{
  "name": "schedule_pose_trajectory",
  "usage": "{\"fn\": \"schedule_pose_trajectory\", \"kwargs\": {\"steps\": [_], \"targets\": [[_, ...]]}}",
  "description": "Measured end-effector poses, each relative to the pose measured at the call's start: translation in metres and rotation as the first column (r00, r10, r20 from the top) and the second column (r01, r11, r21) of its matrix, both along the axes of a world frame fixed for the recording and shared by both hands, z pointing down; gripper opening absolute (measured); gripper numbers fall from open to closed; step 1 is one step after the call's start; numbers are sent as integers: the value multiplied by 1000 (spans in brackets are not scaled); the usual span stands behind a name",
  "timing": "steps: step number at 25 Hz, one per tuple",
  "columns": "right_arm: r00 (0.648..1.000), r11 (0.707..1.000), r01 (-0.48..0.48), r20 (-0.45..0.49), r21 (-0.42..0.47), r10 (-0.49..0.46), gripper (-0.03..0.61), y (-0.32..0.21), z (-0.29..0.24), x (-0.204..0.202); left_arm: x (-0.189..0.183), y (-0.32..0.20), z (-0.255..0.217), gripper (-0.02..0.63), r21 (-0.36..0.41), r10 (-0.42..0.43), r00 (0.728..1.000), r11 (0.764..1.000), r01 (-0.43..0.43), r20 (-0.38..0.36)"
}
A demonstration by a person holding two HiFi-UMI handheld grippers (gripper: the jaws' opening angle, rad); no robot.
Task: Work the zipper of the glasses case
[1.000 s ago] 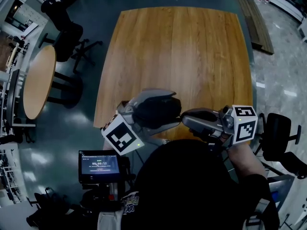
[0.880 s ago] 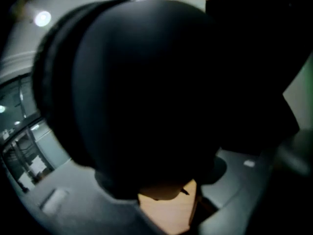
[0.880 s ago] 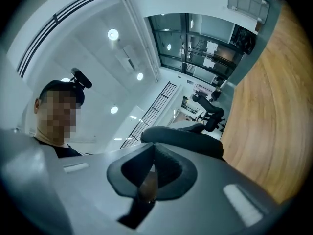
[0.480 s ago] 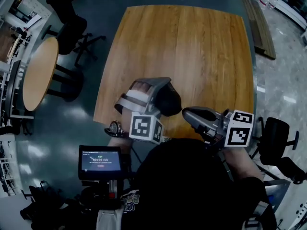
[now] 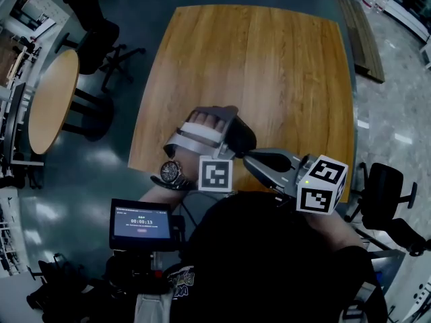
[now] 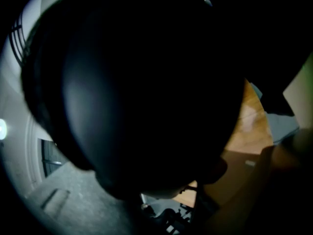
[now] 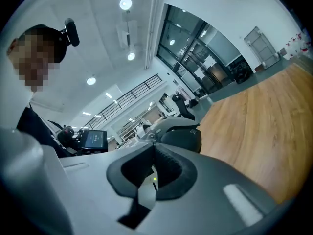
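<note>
The black glasses case (image 5: 240, 137) is held just above the near edge of the wooden table (image 5: 269, 66), with my left gripper (image 5: 229, 130) shut around it. In the left gripper view the dark case (image 6: 142, 82) fills almost the whole picture and hides the jaws. My right gripper (image 5: 249, 159) is shut, its tip just below and right of the case, touching or nearly so. In the right gripper view its pads (image 7: 161, 156) meet with nothing seen between them, and the case (image 7: 183, 140) sits beyond in the left gripper. No zipper pull can be made out.
A small screen (image 5: 143, 219) is mounted at the person's left. On the floor to the left stand a round table (image 5: 50, 99) and a black chair (image 5: 94, 39). Another office chair (image 5: 385, 187) stands at the right.
The left gripper has rolled over with the case, its marker cube swinging from the left to beneath it. The right gripper has slid left, closer to the case.
</note>
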State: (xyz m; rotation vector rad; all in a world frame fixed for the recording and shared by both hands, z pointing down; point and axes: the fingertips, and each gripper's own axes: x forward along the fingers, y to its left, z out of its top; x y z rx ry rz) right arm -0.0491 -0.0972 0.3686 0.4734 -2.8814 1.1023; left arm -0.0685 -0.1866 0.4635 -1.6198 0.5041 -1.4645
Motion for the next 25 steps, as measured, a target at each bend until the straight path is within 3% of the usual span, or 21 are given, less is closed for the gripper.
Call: {"fn": "schedule_pose_trajectory", "kwargs": {"steps": [5, 7, 10, 14, 16, 19, 21, 23, 24, 25], "targets": [[999, 998, -1, -37, -56, -1, 8, 2, 11, -3, -1, -2, 2, 296, 74, 38, 989, 996, -49, 144], [1000, 987, -19, 1, -159, 19, 9, 1, 15, -3, -3, -4, 2, 296, 114, 40, 975, 991, -66, 217], [996, 947, -41, 63, -317, 64, 9, -4, 23, -6, -8, -8, 3, 296, 150, 48, 946, 983, -101, 319], [996, 948, -43, 59, -315, 65, 12, -3, 24, -7, -6, -6, 9, 296, 124, 71, 945, 986, -116, 319], [996, 952, -28, 69, -306, 51, 20, -2, 21, -7, -4, -5, 8, 295, 115, 74, 962, 988, -107, 262], [993, 968, 6, 114, -250, 23, 41, 1, 9, -6, 1, -1, 6, 295, 84, 61, 992, 994, -70, 107], [985, 984, 34, 173, -175, -4, 109, 3, -7, 2, 8, 7, 11, 295, -9, 32, 999, 999, -32, -38], [974, 998, 27, 225, -60, -12, 123, 1, -26, 17, 16, 17, 14, 295, -161, -28, 970, 987, -12, -242], [971, 1000, -9, 239, 15, 5, 111, -4, -35, 27, 22, 22, 12, 295, -247, -70, 929, 969, -24, -362], [971, 993, -61, 236, 101, 35, 107, -9, -42, 38, 28, 29, 6, 295, -337, -118, 865, 940, -63, -489]]}}
